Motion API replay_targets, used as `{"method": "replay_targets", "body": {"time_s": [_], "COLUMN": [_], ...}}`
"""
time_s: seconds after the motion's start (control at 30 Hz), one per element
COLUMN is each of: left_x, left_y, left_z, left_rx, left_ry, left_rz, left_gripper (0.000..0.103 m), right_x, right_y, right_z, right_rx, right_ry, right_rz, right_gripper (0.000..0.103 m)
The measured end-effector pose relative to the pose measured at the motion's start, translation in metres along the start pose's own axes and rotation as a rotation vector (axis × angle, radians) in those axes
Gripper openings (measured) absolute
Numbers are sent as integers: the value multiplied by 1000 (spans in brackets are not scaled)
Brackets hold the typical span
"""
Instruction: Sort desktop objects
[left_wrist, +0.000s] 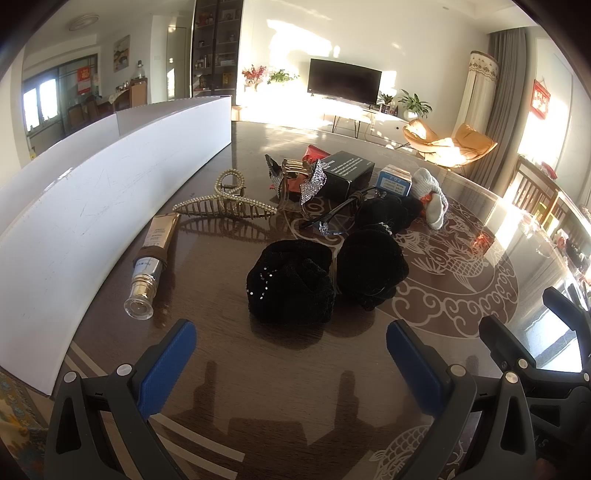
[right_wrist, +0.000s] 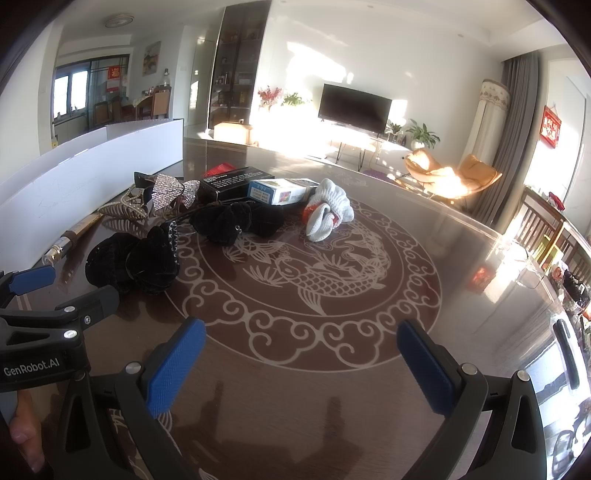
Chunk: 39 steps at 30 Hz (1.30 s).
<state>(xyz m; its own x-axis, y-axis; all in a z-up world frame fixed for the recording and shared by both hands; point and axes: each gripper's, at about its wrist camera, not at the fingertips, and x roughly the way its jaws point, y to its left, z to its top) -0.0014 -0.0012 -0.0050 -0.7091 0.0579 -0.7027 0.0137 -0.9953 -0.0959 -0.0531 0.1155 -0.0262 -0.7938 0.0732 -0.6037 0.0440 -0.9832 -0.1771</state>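
A heap of small objects lies on the dark patterned table (left_wrist: 280, 387). Nearest my left gripper (left_wrist: 291, 354) is a black velvet scrunchie (left_wrist: 290, 282), with a second black scrunchie (left_wrist: 373, 273) to its right. Behind them lie a pearl hair claw (left_wrist: 225, 206), a rhinestone bow clip (left_wrist: 314, 181), glasses (left_wrist: 332, 218), a black box (left_wrist: 347, 171), a blue box (left_wrist: 395, 182) and white gloves (left_wrist: 432, 199). A gold cosmetic tube (left_wrist: 151, 266) lies at the left. Both grippers are open and empty. My right gripper (right_wrist: 301, 358) hovers over the fish pattern, with the scrunchies (right_wrist: 133, 264) to its left.
A long white divided box (left_wrist: 110, 206) stands along the table's left side. The left gripper's body (right_wrist: 48, 325) shows at the left of the right wrist view. Chairs (right_wrist: 543, 229) stand past the table's right edge.
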Motion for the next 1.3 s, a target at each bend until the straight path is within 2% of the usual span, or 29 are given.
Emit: {"method": "replay_targets", "body": {"time_s": [1.3], "left_x": [5], "left_y": [-1], "left_z": [-1], "left_rx": [4], "left_ry": [18], "left_rz": [11], "left_gripper": [103], "right_x": [6], "right_y": [-2], "right_z": [3], "right_rx": [6], "right_ry": [40], "right_rz": [13], "right_gripper": [103]}}
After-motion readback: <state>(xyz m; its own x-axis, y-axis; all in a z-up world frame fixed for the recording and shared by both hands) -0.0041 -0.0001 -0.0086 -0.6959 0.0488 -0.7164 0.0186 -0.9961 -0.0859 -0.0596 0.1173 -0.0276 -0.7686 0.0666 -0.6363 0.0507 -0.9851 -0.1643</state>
